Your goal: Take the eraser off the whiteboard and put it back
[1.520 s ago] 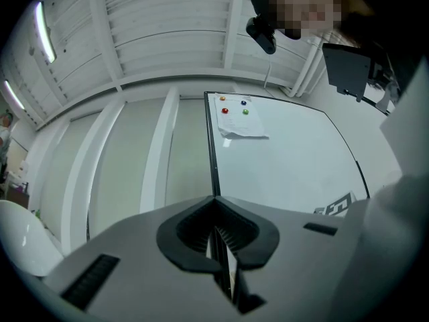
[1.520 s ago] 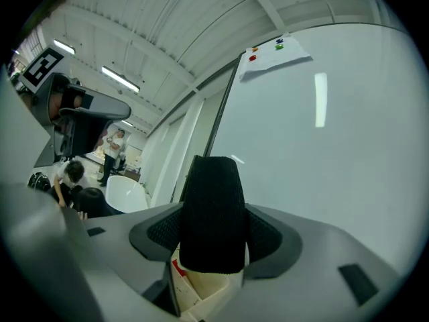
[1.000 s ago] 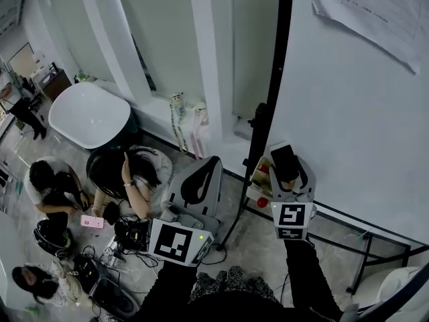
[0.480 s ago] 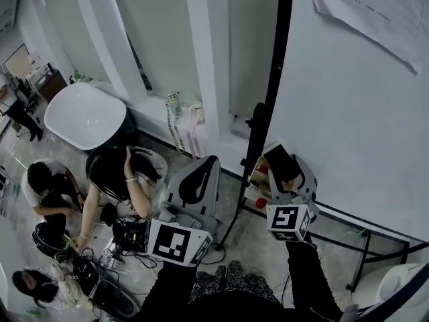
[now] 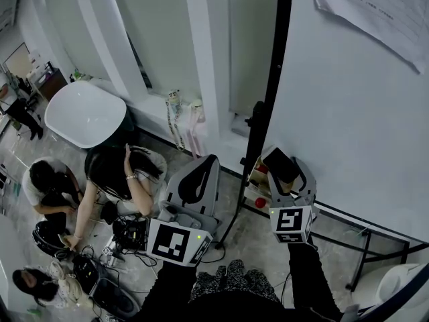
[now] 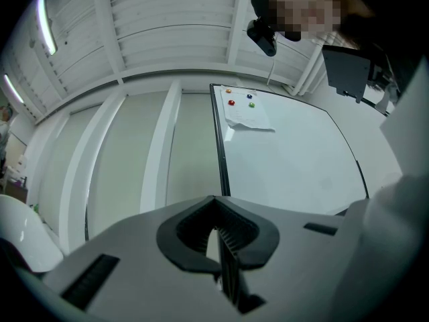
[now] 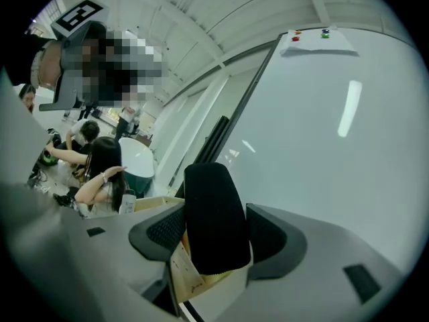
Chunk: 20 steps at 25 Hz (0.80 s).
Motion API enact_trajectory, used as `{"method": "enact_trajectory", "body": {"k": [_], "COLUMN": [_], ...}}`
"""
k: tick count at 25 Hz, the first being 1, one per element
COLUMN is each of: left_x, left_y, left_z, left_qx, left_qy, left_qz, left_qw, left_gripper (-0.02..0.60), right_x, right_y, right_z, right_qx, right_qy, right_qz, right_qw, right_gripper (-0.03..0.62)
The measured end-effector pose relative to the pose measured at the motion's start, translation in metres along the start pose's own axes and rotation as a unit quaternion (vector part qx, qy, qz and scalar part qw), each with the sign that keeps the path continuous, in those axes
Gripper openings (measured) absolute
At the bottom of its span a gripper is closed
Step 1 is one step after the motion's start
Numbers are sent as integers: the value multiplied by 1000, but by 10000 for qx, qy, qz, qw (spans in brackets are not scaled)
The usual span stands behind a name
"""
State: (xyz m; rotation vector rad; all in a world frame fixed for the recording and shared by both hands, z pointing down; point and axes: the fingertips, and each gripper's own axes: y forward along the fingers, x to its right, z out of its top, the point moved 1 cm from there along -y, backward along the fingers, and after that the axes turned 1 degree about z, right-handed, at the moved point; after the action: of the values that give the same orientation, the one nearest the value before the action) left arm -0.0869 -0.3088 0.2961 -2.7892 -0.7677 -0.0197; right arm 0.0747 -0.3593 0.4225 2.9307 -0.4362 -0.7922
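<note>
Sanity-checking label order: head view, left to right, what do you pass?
white rounded piece of furniture → seated person with long dark hair → left gripper, jaws together → right gripper, closed on the eraser → paper sheet on the whiteboard

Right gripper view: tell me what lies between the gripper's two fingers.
The black eraser fills the gap, gripped by the right gripper's fingers, with the whiteboard behind it. The right gripper view shows this plainly.
</note>
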Motion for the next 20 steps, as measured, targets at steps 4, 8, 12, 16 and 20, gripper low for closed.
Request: {"method": "enact_trajectory", "body": {"k": [4, 8, 12, 16, 20], "left_x": [2, 3, 2, 3, 5], "left_y": [1, 1, 1, 2, 2], "left_z": [0, 0, -1, 0, -1], "left_qx": [-6, -20, -29, -20, -31], "left_qy": [10, 21, 24, 31, 19], "left_qz": [-7, -3, 12, -18, -48], "left_qw": [10000, 10000, 10000, 10000, 10000], "left_gripper": [2, 2, 2, 2, 2], "right_x": [-3, -3, -5, -5, -3], "right_y": [3, 2, 1, -4, -6], "right_z": [10, 7, 7, 6, 5], "right_qx": [69, 223, 257, 277, 235], "right_qy": [-501, -345, -231, -176, -8], "right_qz": [-18, 29, 122, 193, 247], "right_qw": [9987, 9992, 9993, 9993, 9994], "right_gripper": [269, 283, 313, 314, 313]}}
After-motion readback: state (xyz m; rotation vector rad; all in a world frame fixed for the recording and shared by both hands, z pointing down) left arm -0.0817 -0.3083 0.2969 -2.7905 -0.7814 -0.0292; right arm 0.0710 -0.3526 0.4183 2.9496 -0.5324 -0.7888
